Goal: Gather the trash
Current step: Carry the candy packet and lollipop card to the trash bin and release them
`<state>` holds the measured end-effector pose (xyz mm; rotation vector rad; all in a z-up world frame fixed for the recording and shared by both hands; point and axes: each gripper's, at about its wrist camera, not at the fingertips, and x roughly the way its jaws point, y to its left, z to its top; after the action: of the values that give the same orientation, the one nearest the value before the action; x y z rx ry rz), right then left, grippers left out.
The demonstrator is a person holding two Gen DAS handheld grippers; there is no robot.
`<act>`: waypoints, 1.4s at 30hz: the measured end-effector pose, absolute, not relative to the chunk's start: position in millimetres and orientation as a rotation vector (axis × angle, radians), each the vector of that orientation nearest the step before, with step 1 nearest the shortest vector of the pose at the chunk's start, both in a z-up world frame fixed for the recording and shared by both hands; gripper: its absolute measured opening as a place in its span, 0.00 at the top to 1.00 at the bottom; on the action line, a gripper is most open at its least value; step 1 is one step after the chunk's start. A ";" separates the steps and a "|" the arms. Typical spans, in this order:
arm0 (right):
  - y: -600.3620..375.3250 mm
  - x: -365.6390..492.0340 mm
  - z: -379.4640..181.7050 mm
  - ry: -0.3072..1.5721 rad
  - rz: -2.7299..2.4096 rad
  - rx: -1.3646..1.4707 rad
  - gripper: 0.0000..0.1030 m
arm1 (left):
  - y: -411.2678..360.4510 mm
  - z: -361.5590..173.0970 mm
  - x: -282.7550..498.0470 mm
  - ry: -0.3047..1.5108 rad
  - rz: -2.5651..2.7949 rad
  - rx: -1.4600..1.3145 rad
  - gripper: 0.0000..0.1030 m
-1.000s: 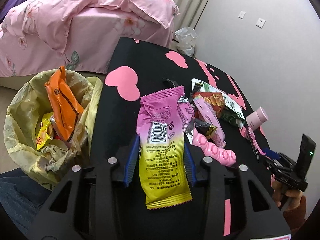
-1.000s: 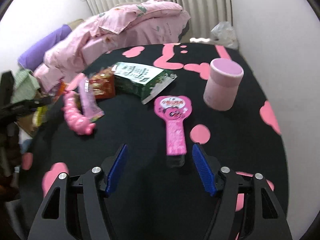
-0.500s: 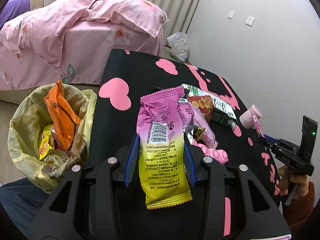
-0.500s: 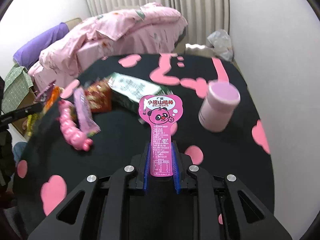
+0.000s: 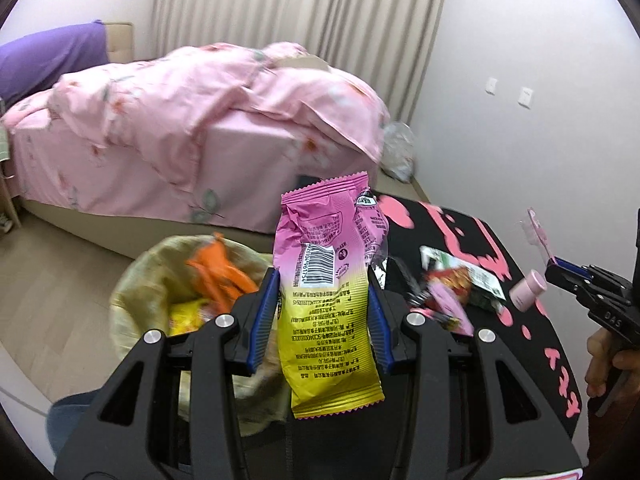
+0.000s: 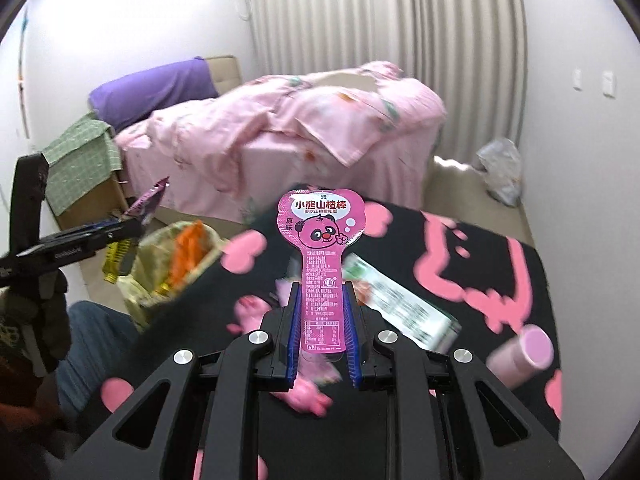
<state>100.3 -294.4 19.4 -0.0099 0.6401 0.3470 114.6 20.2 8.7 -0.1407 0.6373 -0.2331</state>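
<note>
Trash is held in both grippers. One wrapper (image 5: 328, 280), pink on top and yellow below, stands upright between the blue pads (image 5: 264, 316) of the left gripper (image 5: 322, 318), which press on its 2 sides at a middle opening. Under and left of it is the bin (image 5: 132, 280) with a yellowish bag, just beside the left edge of the table (image 5: 560, 352). In the bin lie an orange packet (image 5: 218, 270) and a yellow one (image 5: 186, 314).

The right gripper (image 6: 322, 330) is closed narrow on the stem of a pink lollipop pack (image 6: 322, 228) with a cartoon bear face; the wide head of the pack stands above the pads. In the left wrist view this gripper is at the right edge, with a hand (image 5: 604, 364) below it.

More trash lies on the black table with pink hearts: a green and white packet (image 6: 396, 308) near the middle, a red snack bag (image 5: 448, 278) touching it, and a pink bumpy toy (image 6: 304, 392) partly hidden behind the right gripper. A pink cylinder (image 6: 520, 356) is near the right edge; it looks tilted, but the picture is blurred there.

Behind the table is a bed (image 5: 200, 120) with a pink cover.
</note>
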 end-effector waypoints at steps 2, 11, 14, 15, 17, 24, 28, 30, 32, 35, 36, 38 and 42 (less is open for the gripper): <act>-273.9 105.7 28.1 0.627 0.381 -0.022 0.81 | 35.8 11.6 114.2 0.620 -0.206 -0.154 0.62; -194.1 136.8 41.6 0.644 0.514 -0.033 0.81 | 116.6 1.6 113.8 0.596 -0.049 -0.257 0.62; -166.1 148.5 37.8 0.667 0.565 -0.044 0.81 | 130.9 -12.0 116.9 0.622 -0.024 -0.286 0.62; -155.2 153.7 35.2 0.680 0.586 -0.050 0.81 | 132.4 -15.9 117.9 0.630 -0.020 -0.289 0.62; -139.7 160.9 30.1 0.696 0.616 -0.061 0.81 | 134.0 -26.2 120.8 0.651 -0.013 -0.292 0.62; -95.8 183.3 10.1 0.751 0.708 -0.095 0.81 | 136.9 -47.7 128.1 0.694 0.017 -0.273 0.62; -73.9 192.6 -9.1 0.788 0.764 -0.100 0.81 | 146.8 -52.3 131.6 0.704 0.043 -0.290 0.62; -68.1 195.0 -16.2 0.799 0.779 -0.102 0.81 | 151.5 -57.1 133.5 0.714 0.051 -0.308 0.62; -60.6 199.4 -25.6 0.817 0.801 -0.107 0.81 | 154.5 -61.2 135.5 0.723 0.051 -0.325 0.62; -52.8 205.4 -36.3 0.836 0.829 -0.109 0.81 | 157.6 -70.6 141.4 0.745 0.041 -0.348 0.62; -50.8 206.2 -38.5 0.840 0.835 -0.110 0.81 | 157.7 -72.2 143.4 0.750 0.042 -0.348 0.62; -48.4 210.4 -42.8 0.845 0.844 -0.107 0.81 | 157.4 -77.1 148.3 0.767 0.039 -0.351 0.62; -44.6 217.6 -48.0 0.855 0.870 -0.101 0.81 | 158.7 -83.1 158.2 0.794 0.005 -0.394 0.60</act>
<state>217.6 -44.6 -48.0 -0.1014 0.8551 0.8696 158.2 158.7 -83.1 -0.3937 0.7942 0.0053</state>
